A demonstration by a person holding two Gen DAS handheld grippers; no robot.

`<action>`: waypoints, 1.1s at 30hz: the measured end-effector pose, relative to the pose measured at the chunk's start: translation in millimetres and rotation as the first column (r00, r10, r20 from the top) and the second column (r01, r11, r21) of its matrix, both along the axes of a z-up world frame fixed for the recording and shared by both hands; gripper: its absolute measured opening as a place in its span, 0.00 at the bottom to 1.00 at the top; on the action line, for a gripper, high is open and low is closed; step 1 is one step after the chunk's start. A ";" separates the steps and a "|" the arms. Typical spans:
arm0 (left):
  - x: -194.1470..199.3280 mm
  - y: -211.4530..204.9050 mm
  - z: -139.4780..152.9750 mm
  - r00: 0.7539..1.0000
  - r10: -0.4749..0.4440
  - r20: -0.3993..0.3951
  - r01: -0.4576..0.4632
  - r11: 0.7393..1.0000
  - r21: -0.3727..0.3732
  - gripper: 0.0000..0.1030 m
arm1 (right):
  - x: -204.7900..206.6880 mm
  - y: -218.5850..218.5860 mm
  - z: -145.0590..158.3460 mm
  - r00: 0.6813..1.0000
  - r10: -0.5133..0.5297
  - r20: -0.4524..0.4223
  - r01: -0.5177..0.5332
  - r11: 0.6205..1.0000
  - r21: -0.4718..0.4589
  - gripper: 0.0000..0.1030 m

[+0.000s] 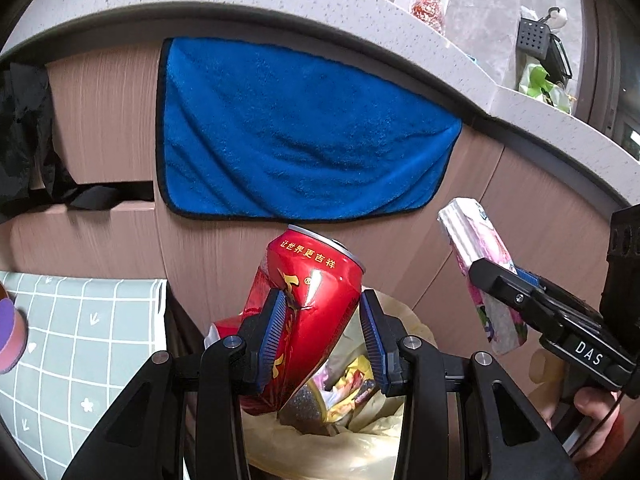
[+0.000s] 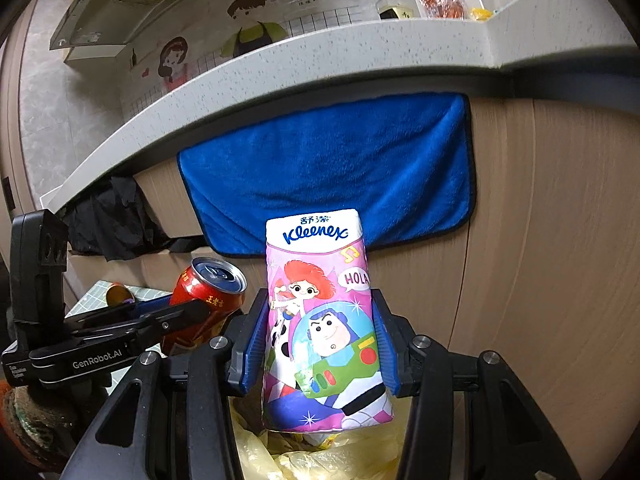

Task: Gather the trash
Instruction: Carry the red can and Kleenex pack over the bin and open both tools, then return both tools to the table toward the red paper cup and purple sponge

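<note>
The dented red drink can with gold Chinese lettering tilts top-up and to the right, directly above the yellow trash bag. The Kleenex tissue pack, pink with cartoon figures, stands upright above the same bag, to the can's right and apart from it.

My left gripper has matte black linkage arms with round silver pivot screws and ribbed blue pads. Lower right of that frame, the right gripper reads "DAS" in white, above bare fingers and a red sleeve cuff.
</note>
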State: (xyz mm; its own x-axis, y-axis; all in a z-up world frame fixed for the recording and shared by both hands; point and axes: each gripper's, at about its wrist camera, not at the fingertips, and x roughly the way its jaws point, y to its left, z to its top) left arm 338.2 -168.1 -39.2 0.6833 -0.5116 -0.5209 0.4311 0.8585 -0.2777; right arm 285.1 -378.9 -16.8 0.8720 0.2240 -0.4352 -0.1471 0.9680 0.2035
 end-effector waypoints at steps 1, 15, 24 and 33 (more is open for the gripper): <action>0.9 -0.5 -1.1 1.000 -0.002 -0.003 0.002 1.000 0.001 0.38 | 1.1 0.4 -1.5 1.000 0.001 -0.004 -0.001 1.000 0.002 0.43; 20.3 -5.9 -21.6 0.992 -0.085 -0.088 0.084 0.996 -0.014 0.50 | 24.5 2.5 -30.4 0.996 0.005 -0.093 -0.003 1.000 0.022 0.50; 25.7 21.2 -24.8 0.991 -0.042 -0.127 0.037 0.998 -0.042 0.72 | 27.7 -2.8 -38.5 0.992 -0.004 -0.126 0.017 0.995 0.101 0.60; 3.3 93.4 -5.4 0.989 0.147 -0.019 -0.145 0.987 0.068 0.72 | 15.3 40.3 -14.5 0.998 -0.005 -0.067 0.005 1.000 0.005 0.60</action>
